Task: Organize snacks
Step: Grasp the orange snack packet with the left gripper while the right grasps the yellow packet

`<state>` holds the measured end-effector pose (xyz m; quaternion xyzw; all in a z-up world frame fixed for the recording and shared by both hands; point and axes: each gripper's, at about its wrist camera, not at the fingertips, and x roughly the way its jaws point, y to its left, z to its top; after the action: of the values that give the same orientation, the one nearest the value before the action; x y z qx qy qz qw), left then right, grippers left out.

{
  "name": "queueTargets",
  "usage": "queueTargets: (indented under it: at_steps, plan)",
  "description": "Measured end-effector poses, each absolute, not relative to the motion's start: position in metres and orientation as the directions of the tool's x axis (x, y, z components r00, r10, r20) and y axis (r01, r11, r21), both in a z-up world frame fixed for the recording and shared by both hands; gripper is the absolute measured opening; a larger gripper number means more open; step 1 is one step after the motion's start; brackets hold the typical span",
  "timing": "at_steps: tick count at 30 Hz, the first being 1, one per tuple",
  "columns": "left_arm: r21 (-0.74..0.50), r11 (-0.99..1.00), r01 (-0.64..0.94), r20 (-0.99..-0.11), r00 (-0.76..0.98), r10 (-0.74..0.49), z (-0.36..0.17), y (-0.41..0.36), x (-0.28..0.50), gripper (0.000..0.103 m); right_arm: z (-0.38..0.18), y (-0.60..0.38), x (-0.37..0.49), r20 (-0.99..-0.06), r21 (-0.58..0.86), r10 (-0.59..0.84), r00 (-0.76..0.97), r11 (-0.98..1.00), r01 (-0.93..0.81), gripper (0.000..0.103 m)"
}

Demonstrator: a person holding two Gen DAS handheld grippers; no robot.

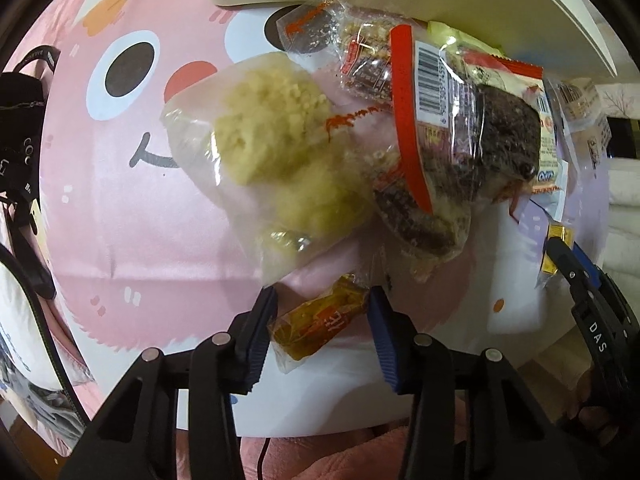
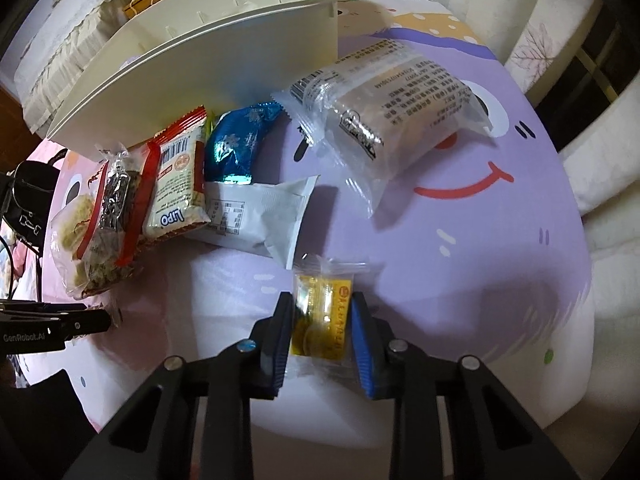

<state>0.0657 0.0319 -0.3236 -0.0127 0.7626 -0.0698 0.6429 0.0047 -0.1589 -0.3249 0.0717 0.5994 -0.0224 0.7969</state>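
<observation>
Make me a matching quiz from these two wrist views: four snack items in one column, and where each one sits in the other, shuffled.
Column 1:
1. yellow snack packet
2. amber candy packet
3. blue foil snack
4. white bin

Column 2:
A. behind the snack pile
B. between the left tongs
C. between the right tongs
D. beside the Lipo packet

Pairs: 1-C, 2-B, 3-D, 4-A

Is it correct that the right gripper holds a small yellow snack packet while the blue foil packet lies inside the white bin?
Not quite. The right gripper does hold the small yellow snack packet, but the blue foil packet lies on the mat, outside the white bin, right beside its wall. The right wrist view shows this.
</observation>
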Motion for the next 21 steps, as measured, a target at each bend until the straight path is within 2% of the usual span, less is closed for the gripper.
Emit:
queueTargets:
  at_steps: [11, 21]
  plan:
    - [-0.124, 0.981, 0.149, -0.985, -0.141, -0.103, -0.305, 0.065, 0.052, 0.044, -0.317, -0.130, -0.022, -0.954, 0.089, 0.022, 0.299, 0.973, 0.214, 0.026]
    - [-0.137, 0.957, 0.256, -0.987, -0.122, -0.108, -0.277, 0.086, 0.065, 0.044, -0.288, -0.099, -0.058, -0.933, 0.080, -0.028, 0.358, 0.956, 0.282, 0.026]
